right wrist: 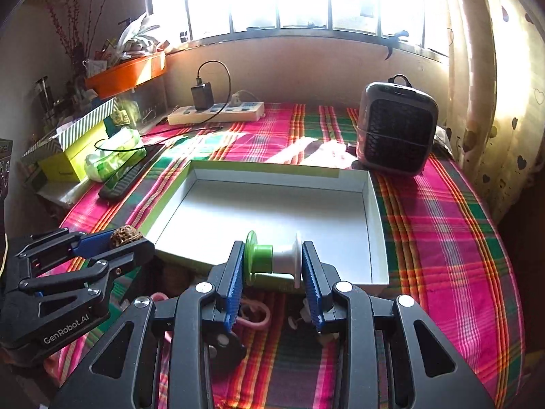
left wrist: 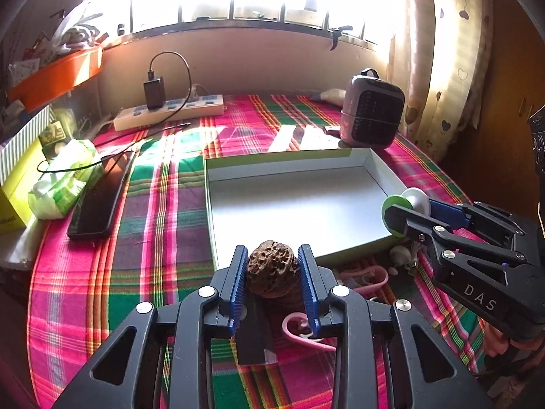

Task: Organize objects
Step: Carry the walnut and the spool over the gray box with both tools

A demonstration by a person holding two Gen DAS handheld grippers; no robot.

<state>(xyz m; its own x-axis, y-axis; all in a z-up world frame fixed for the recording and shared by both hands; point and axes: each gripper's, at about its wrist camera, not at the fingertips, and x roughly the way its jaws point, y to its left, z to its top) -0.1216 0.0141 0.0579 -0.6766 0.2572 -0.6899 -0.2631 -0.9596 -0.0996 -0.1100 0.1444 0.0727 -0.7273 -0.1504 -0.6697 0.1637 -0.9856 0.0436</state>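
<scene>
1. Indoors, by a sunlit window, two handheld grippers are hovering over a plaid cloth (right wrist: pixel 442 231), each carrying one small thing.
2. Left gripper (left wrist: pixel 272 269) is clamping a wrinkled brown walnut (left wrist: pixel 270 271) between its blue pads, held clear of the cloth just short of the tray's near edge.
3. Right gripper (right wrist: pixel 272 262) is pinching a green-and-white spool (right wrist: pixel 274 259) by its two end flanges, poised at the near rim of the tray.
4. Between and beyond them, an open white tray (right wrist: pixel 378 225) is lying flat on the cloth, its floor bare.
5. Pink clips (left wrist: pixel 364 281) and small white bits are lying on the cloth under the grippers.
6. Further back, a phone (left wrist: pixel 98 197), a power strip (right wrist: pixel 218 112) and a small heater (right wrist: pixel 396 127) are sitting around the tray.
</scene>
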